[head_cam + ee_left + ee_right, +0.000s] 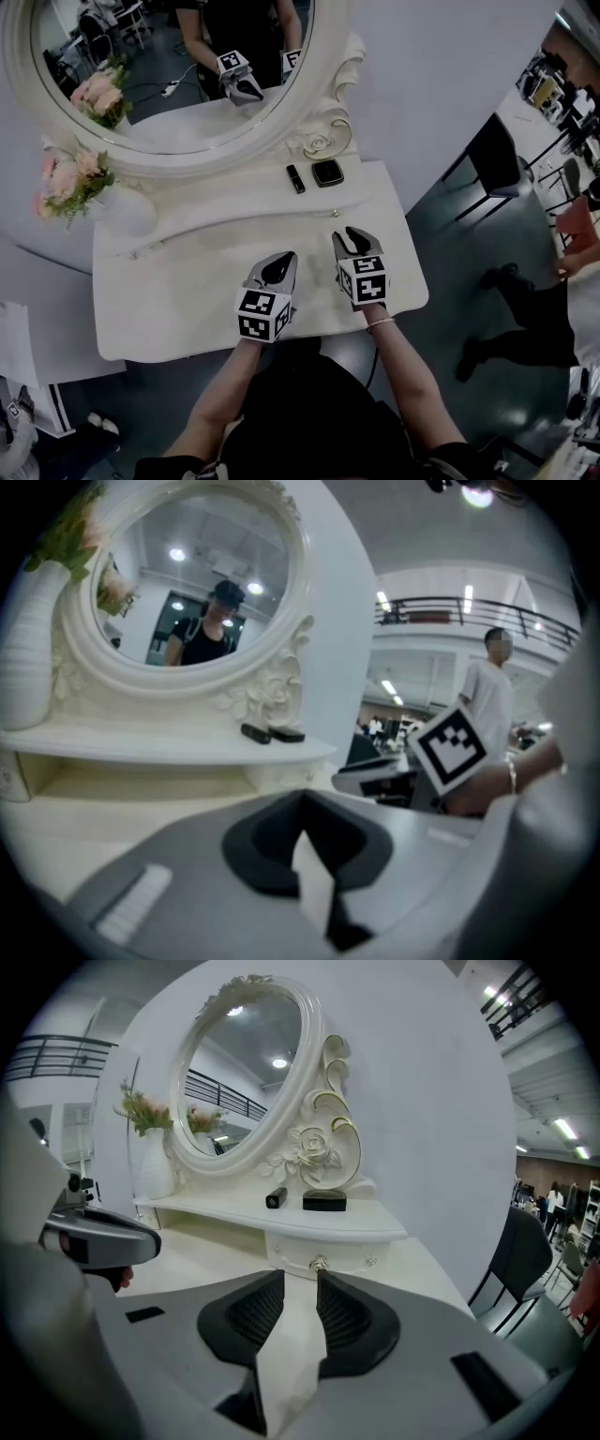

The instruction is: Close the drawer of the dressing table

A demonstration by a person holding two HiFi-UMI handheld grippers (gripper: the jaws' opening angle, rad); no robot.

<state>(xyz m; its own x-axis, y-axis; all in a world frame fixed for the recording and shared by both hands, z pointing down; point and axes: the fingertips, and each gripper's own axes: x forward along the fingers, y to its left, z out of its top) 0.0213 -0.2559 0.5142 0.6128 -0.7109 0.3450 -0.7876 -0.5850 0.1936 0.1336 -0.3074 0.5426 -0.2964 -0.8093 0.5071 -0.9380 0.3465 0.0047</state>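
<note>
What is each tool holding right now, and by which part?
Nothing. The left tool is shut and empty; the right tool is open, the drawer knob just beyond its tips, ungripped.

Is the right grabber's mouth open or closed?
Open. The grey two-jaw right gripper has its black ribbed pads apart, with nothing gripped between them.

Tube [295, 178] lies left of compact [327, 172] on dressing table shelf [234, 202] below mirror [187, 112]
</note>
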